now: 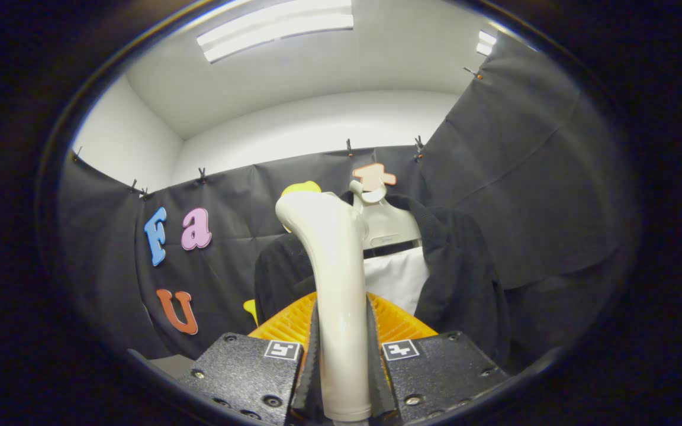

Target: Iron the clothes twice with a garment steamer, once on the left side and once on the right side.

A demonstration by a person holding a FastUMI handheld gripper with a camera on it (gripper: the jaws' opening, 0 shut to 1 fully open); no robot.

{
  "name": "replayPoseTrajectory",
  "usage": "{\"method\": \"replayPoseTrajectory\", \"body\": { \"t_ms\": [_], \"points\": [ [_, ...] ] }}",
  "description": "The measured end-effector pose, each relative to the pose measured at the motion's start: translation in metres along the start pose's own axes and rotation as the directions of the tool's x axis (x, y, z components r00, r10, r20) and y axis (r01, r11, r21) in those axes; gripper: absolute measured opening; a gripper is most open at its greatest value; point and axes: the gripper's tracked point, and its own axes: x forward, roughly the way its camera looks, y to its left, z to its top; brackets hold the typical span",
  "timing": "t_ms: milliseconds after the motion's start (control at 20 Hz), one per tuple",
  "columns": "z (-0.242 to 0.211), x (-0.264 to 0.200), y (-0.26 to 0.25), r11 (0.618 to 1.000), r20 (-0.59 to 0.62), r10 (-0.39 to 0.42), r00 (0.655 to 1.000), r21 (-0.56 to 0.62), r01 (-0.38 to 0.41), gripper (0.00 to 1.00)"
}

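Two fingers (pixel 313 355) of my claw (pixel 341 355) pressed in from either side on the pale handle of the garment steamer (pixel 332 260), so the claw was clenched on it, gripping the lower part of the handle. That handle stood nearly upright between the fingers and rose toward twelve o'clock, bending over toward eleven o'clock at its rounded top. Each finger body carried a small square marker (pixel 282 349) near its inner edge.

Just beyond the fingers, behind the handle, a ribbed orange piece (pixel 397 322) fanned out toward ten and two o'clock; I could not tell whether it belonged to the steamer or to the claw.

Farther on, toward one o'clock of the handle, the clothes hung: a black jacket (pixel 465 278) worn open over a white shirt (pixel 397 275), both on a pale hanger (pixel 382 222) whose hook showed above the collar. The steamer's head stood in front of the jacket's shoulder at about eleven o'clock of the shirt; whether it touched the cloth I could not tell. A bit of something yellow (pixel 301 188) peeked out behind the handle's top.

Beyond the garments ran the black cloth wall (pixel 530 177) of the booth, clipped along its upper edge, and above it white walls and a ceiling with a long light panel (pixel 276 29) at twelve o'clock.
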Motion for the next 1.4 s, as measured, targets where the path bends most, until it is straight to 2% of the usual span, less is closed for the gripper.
{"method": "replayPoseTrajectory", "body": {
  "t_ms": [450,1400],
  "points": [
    [-0.039,0.017,0.003,0.997,-0.054,-0.018,0.998,-0.075,0.014,0.37],
    [-0.156,-0.047,-0.031,0.979,-0.219,-0.154,0.964,-0.168,0.118,0.37]
  ]
}}
